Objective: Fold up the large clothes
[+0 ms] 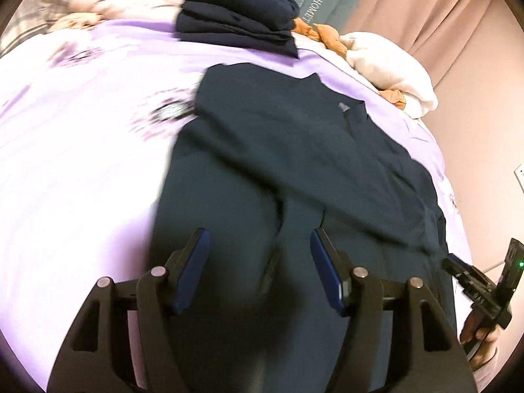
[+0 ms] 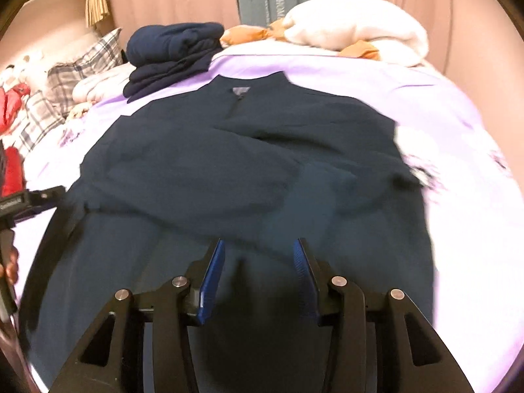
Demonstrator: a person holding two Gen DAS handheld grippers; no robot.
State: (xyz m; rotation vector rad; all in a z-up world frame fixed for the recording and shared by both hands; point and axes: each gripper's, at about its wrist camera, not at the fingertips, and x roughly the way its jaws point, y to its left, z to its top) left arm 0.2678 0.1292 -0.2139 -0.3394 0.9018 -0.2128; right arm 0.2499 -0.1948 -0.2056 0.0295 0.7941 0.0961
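Pink curtains close off the room behind a bed (image 2: pixel 327 65) dressed in a lilac floral sheet, and that sheet is my work surface. On it lies the dark navy garment (image 2: pixel 249 150), spread front up with its collar and grey neck label toward 12 o'clock in the right wrist view and its lower part running down under both tools toward 6. Both sleeves look already laid across the chest, so I judge the step in hand to be taking the bottom edge and bringing it up toward the collar.

To do that well, I would take the hem at two points level with each other, near the side edges, lift only enough to clear the cloth beneath, and carry both hands up evenly so the crossed sleeves do not slide out. I would stop short of the folded navy pile (image 2: pixel 170 55) at 11 o'clock.

My left gripper (image 1: pixel 258 252) has its blue pads spread wide, with nothing between them; it hangs above the garment's lower half, and I cannot tell whether the tips touch the cloth. My right gripper (image 2: pixel 258 258) is likewise spread and empty over the same stretch. Motion blur softens both views.
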